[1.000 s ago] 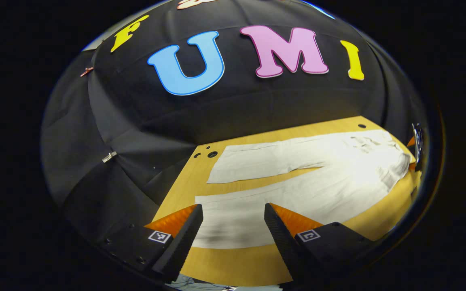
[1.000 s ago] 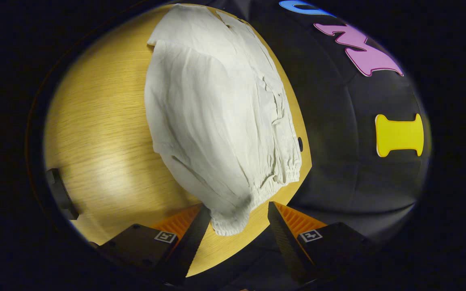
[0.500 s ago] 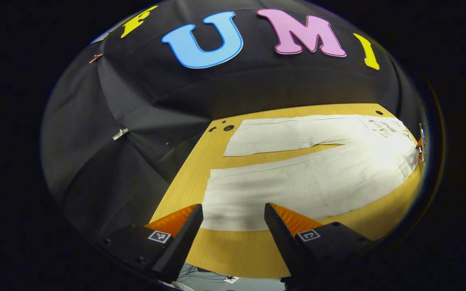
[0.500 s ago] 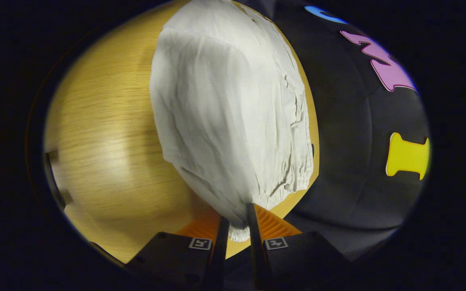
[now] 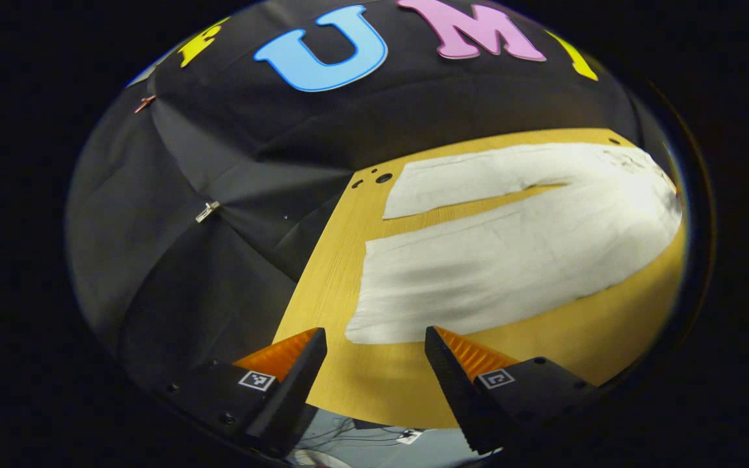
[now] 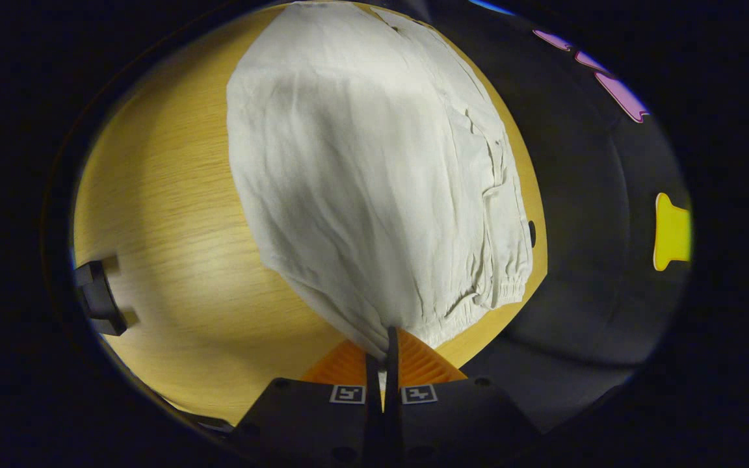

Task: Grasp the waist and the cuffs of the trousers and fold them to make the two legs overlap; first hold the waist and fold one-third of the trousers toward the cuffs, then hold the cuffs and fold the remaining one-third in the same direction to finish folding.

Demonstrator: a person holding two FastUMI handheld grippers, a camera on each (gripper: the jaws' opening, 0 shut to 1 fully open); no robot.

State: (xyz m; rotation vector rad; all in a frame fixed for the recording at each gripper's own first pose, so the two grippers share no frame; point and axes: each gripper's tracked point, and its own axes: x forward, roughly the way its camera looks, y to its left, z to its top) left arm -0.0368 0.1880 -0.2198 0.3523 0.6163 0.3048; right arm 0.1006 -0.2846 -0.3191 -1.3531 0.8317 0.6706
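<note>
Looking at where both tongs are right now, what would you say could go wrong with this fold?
1. The right tongs pinch only a corner of the trousers' waist; lifting may bunch or slip the cloth.
2. The left tongs are open and short of the near cuff, so a one-sided lift could skew the legs.
3. The legs lie apart on the table; a hasty fold may misalign them.

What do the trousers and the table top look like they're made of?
The trousers: probably a light woven cotton or linen, matte off-white, with fine creases and a gathered waist. The table: wood or wood-look laminate, with yellowish grain lines and a soft sheen; which one is unclear.
</note>
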